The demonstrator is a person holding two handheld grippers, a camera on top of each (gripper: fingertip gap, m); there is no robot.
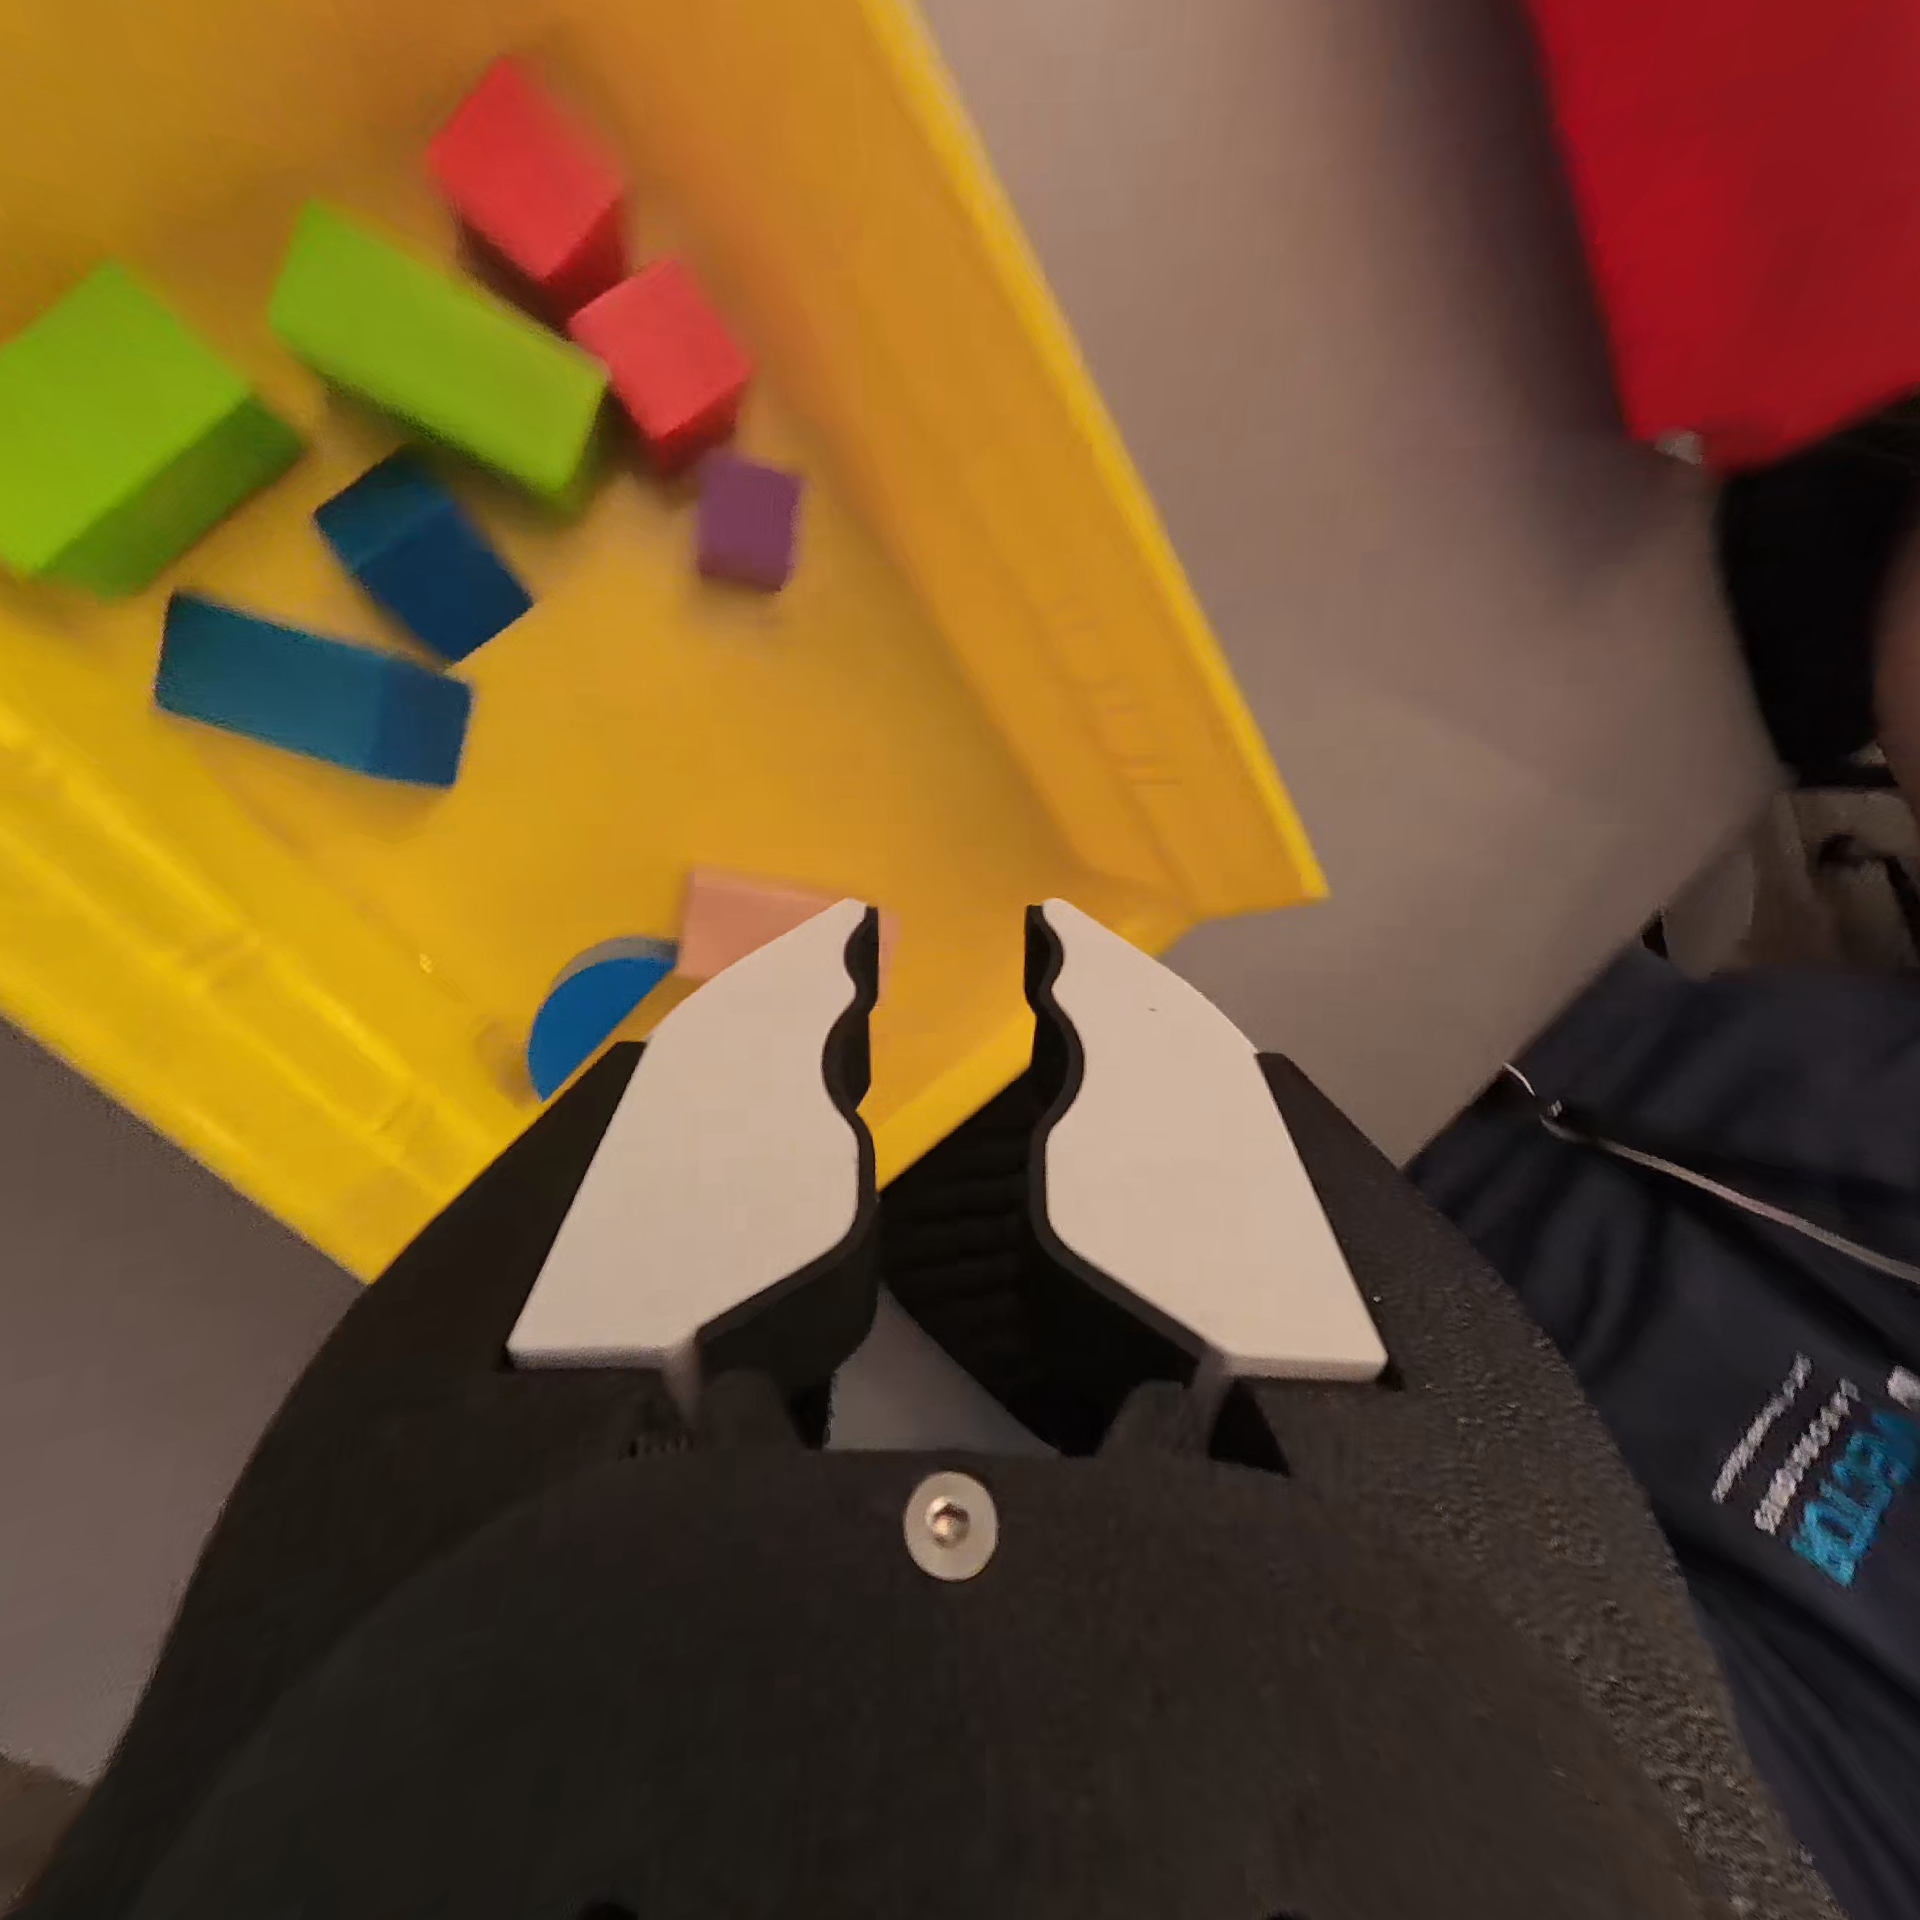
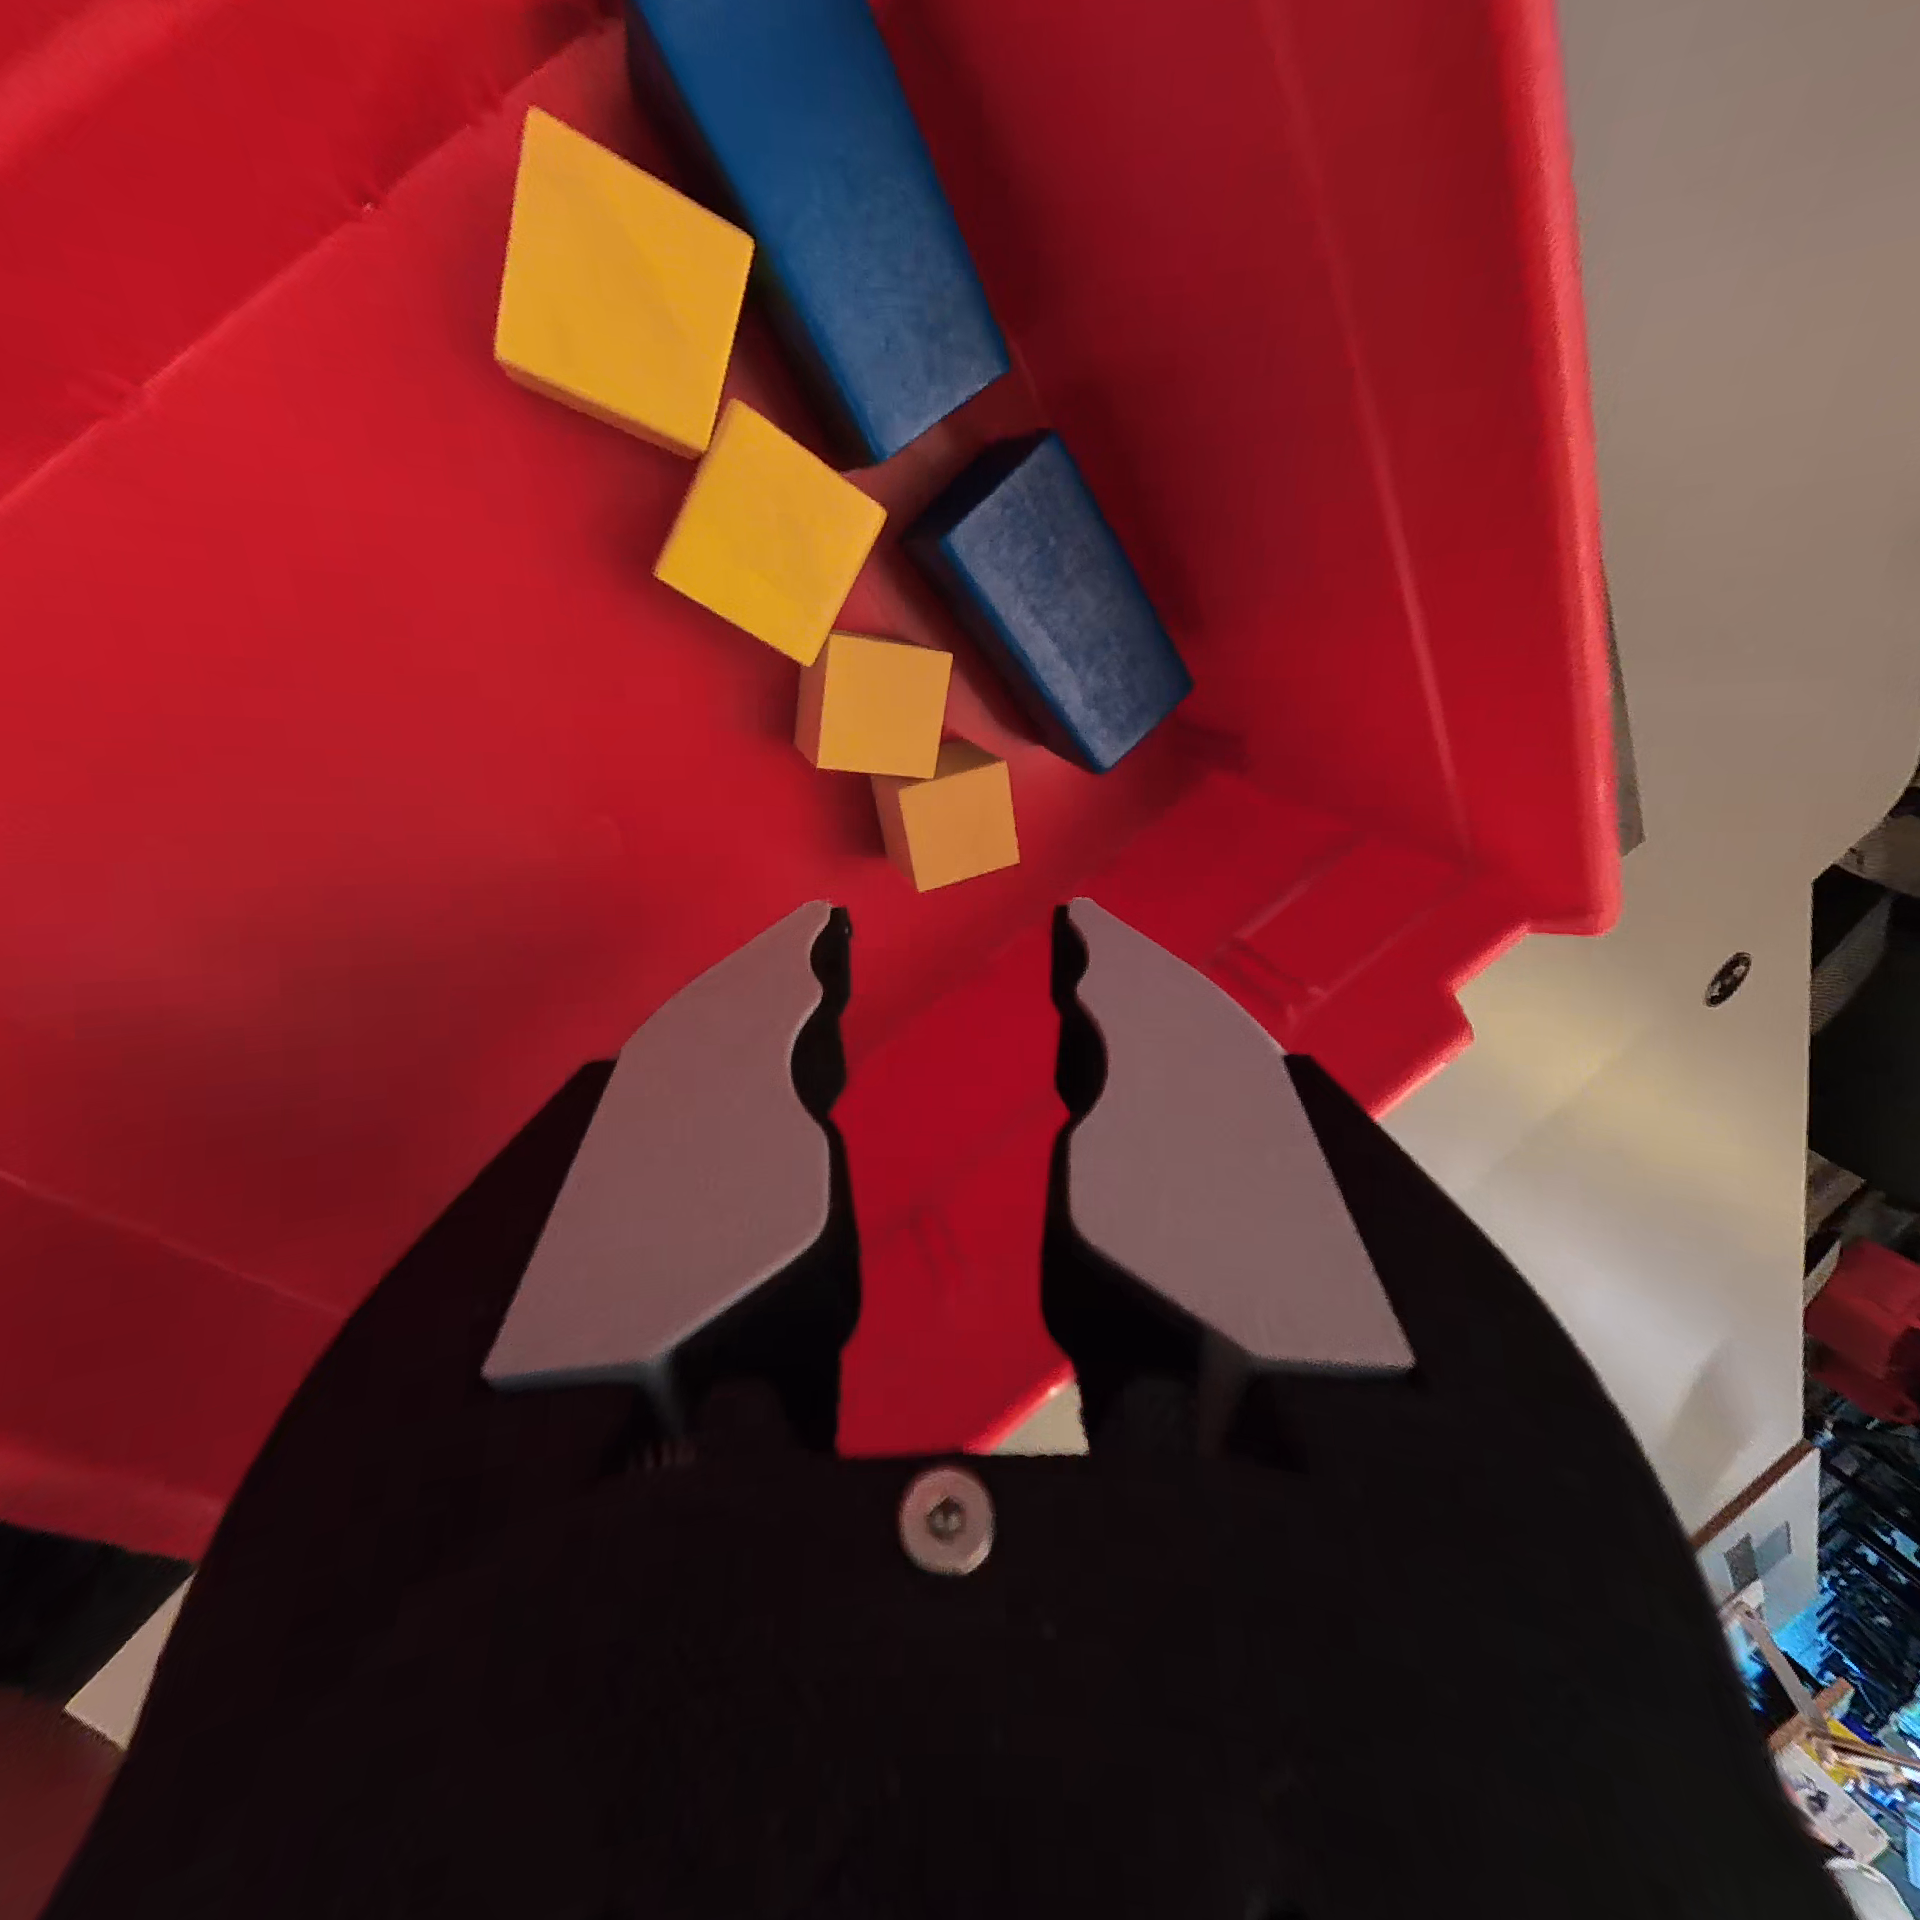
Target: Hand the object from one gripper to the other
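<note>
Grippers before pickup: we see the left gripper (image 1: 951,914) parted and empty over the yellow tray (image 1: 1039,436), the right gripper (image 2: 945,914) likewise over the red tray (image 2: 312,727); blocks lie ungrasped.

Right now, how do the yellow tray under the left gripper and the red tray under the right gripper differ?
The yellow tray holds a mix of green, red, blue, purple and pink blocks; the red tray holds only yellow and blue ones. The yellow tray's blocks lie scattered; the red tray's run in two rough lines. Both sit below open, empty grippers.
</note>
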